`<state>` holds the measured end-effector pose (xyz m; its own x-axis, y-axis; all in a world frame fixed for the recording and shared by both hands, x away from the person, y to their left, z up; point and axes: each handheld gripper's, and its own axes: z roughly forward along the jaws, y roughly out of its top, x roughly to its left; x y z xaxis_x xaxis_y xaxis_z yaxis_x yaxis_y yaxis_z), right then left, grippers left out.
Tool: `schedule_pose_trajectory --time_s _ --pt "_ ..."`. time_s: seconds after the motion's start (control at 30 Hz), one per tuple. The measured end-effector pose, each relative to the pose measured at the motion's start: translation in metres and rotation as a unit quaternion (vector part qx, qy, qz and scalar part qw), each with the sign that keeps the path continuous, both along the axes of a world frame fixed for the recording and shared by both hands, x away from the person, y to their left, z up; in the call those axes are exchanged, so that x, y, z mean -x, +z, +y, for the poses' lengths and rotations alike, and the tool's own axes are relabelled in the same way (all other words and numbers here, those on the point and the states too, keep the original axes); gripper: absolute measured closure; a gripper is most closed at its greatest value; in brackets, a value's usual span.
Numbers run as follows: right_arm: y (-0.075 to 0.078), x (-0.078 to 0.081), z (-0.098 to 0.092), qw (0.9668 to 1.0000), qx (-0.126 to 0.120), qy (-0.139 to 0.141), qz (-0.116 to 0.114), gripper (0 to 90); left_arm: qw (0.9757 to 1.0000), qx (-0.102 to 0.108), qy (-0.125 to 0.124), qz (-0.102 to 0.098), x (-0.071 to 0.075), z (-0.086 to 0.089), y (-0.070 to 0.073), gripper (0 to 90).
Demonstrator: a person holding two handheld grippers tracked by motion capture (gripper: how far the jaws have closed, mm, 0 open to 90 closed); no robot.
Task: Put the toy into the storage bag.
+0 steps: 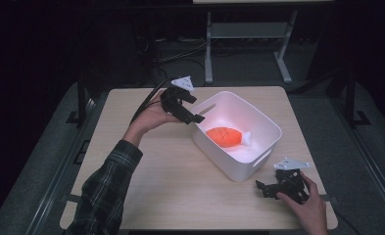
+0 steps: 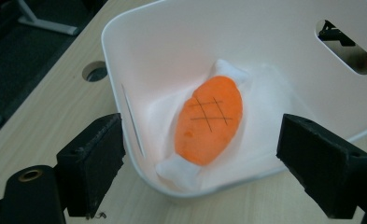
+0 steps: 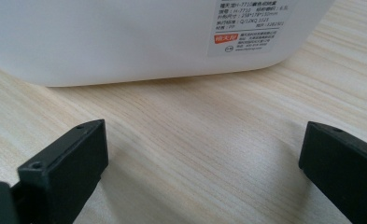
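Observation:
An orange and white plush fish [image 1: 227,136] [image 2: 210,120] lies on the floor of a white plastic bin [image 1: 265,122] [image 2: 139,51] in the middle of the table. My left gripper [image 1: 192,117] [image 2: 202,175] hovers over the bin's left rim, open, with nothing between its jaws; the fish lies below and beyond them. My right gripper [image 1: 261,188] [image 3: 202,179] rests low on the table near the bin's front right corner, open and empty, facing the bin's outer wall [image 3: 125,42].
The light wooden table [image 1: 170,181] has bare room in front of and left of the bin. A label [image 3: 249,25] is stuck on the bin's outer wall. A hole [image 2: 95,71] is cut in the tabletop beside the bin. A metal stand [image 1: 249,39] sits on the floor beyond.

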<state>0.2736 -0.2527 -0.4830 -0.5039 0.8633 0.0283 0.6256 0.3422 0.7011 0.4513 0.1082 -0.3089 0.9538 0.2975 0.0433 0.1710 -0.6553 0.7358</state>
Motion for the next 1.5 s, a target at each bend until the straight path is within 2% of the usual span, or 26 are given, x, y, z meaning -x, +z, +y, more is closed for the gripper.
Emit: schedule_pose_trajectory --time_s 0.2,0.4,0.63,0.77,0.8,1.03,1.5 --pt "0.000 0.000 0.000 1.0000 0.000 0.000 0.000 0.7 0.9997 0.013 0.022 -0.002 0.013 0.017 -0.003 14.5" --pt "0.000 0.000 0.000 1.0000 0.000 0.000 0.000 0.7 0.9993 0.006 0.036 -0.001 0.027 0.034 -0.009 14.6" --pt "0.000 0.000 0.000 1.0000 0.000 0.000 0.000 0.7 0.9980 0.019 0.061 -0.003 0.044 0.055 -0.015 14.8" --pt "0.000 0.000 0.000 1.0000 0.000 0.000 0.000 0.7 0.9972 0.018 0.073 -0.003 0.053 0.064 -0.018 15.1" --pt "0.000 0.000 0.000 1.0000 0.000 0.000 0.000 0.7 0.9968 0.020 0.078 -0.008 0.056 0.066 -0.019 15.1" --pt "0.000 0.000 0.000 1.0000 0.000 0.000 0.000 0.7 0.9952 0.027 0.094 -0.008 0.071 0.080 -0.033 15.2" --pt "0.000 0.000 0.000 1.0000 0.000 0.000 0.000 0.7 0.9928 0.039 0.113 -0.011 0.103 0.099 -0.058 15.2"
